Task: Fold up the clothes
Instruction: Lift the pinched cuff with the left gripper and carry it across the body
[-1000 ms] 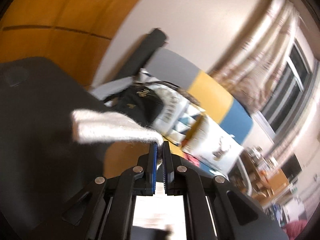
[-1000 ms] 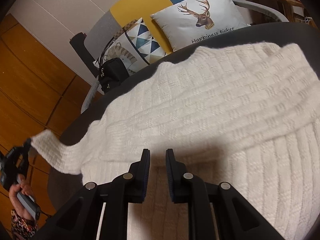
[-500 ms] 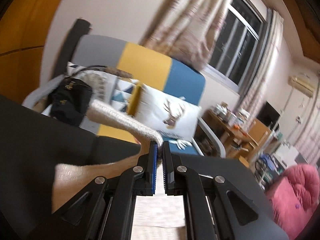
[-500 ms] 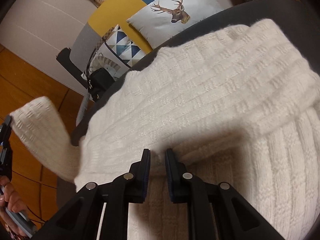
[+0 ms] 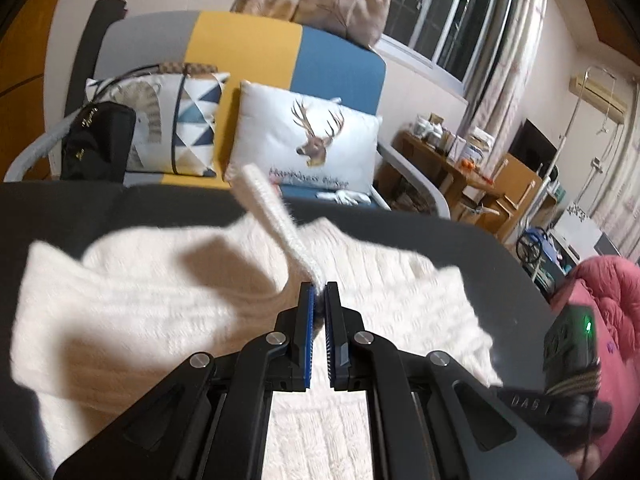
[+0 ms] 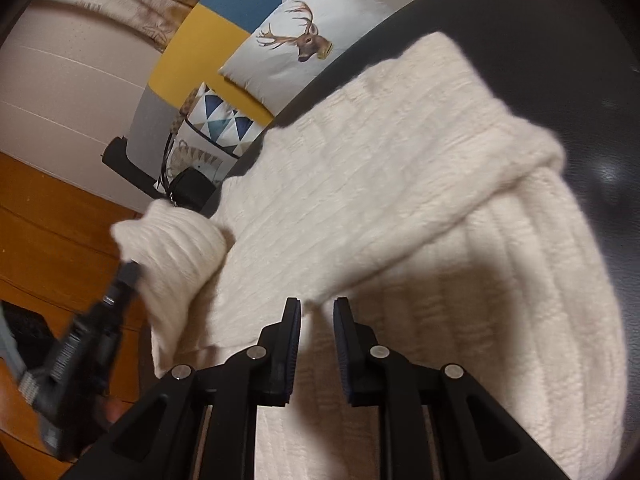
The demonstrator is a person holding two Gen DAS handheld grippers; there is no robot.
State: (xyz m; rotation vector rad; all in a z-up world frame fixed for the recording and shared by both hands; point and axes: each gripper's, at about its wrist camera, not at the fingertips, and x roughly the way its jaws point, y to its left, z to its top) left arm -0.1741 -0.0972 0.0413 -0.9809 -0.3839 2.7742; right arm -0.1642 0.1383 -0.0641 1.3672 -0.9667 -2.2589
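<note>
Since 1 s ago our left gripper (image 5: 319, 286) has swung from the orange wall side to over the table, and the sleeve (image 5: 276, 216) came with it, now above the sweater (image 5: 160, 280) body.

Left wrist view: we see the jaws pressed nearly together on the sleeve end; the cuff stands up toward 11 o'clock from the tips, blurred. The white knit sweater lies spread on the dark table (image 5: 80, 208), filling the middle and 9 o'clock part. Behind, at 12 o'clock, a sofa w/ a deer pillow (image 5: 308, 148) and a triangle-pattern pillow (image 5: 192, 120); a black bag (image 5: 96, 148) at 10 o'clock. At 3 o'clock sits a black device w/ a green light (image 5: 572, 340), next to sth pink.

Right wrist view: our right gripper (image 6: 317, 304) has its jaws apart w/ a clear gap, nothing between them, just above the sweater (image 6: 400, 200), near a folded edge. Whether the tips touch the knit we cannot tell. The sweater covers most of the dark table (image 6: 560, 40), from centre to 4 o'clock. At 9 o'clock the left gripper (image 6: 128, 272) holds the sleeve (image 6: 176, 248) lifted, blurred. The deer pillow (image 6: 304, 40) is at 12 o'clock.
</note>
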